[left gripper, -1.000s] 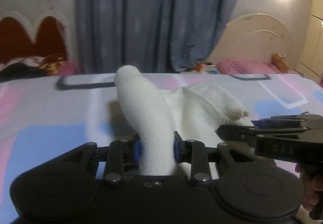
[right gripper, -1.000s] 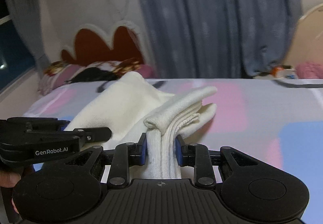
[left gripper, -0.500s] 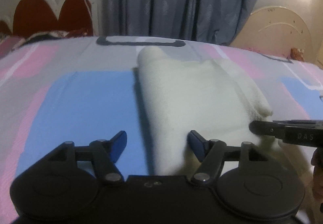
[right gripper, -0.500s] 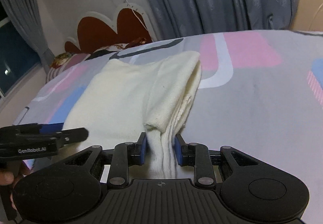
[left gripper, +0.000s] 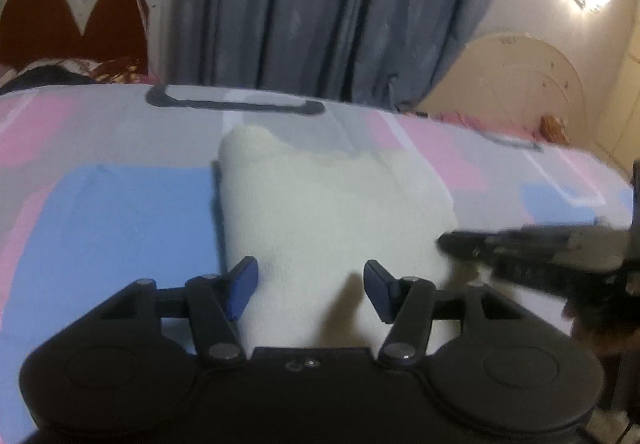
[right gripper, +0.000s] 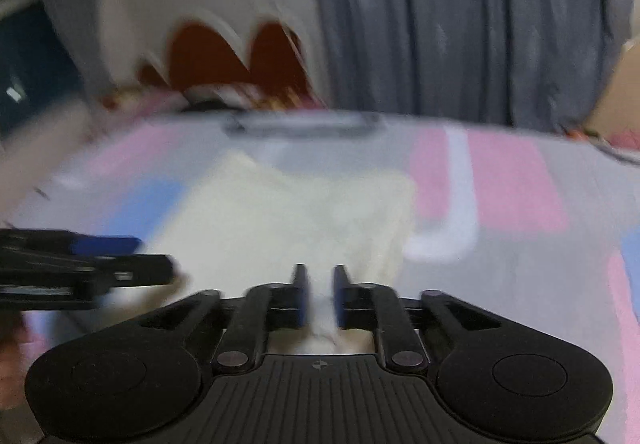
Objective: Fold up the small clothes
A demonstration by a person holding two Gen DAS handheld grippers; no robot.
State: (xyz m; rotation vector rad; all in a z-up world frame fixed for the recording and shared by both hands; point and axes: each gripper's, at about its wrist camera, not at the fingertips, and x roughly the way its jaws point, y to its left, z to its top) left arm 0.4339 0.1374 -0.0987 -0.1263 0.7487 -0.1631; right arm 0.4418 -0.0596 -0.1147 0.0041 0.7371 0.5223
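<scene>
A cream knitted garment (left gripper: pixel 320 211) lies folded flat on the bed; it also shows in the right wrist view (right gripper: pixel 288 219). My left gripper (left gripper: pixel 310 288) is open over the garment's near edge, with cloth between the spread fingers but not pinched. My right gripper (right gripper: pixel 318 296) has its jaws close together with a narrow gap, and a bit of the cloth's near edge sits there; the view is blurred. The right gripper shows at the right of the left wrist view (left gripper: pixel 520 248). The left gripper shows at the left of the right wrist view (right gripper: pixel 100 264).
The bed cover (left gripper: pixel 100 211) has pink, blue and grey blocks. A red scalloped headboard (left gripper: pixel 68 27) and pillows stand at the back left, grey curtains (left gripper: pixel 320 3) behind, a cream headboard (left gripper: pixel 520 83) at the back right.
A second ago both grippers were shut on the lifted garment. It came down flat; the left gripper opened and let go. The right gripper's grip has loosened and it is moving.
</scene>
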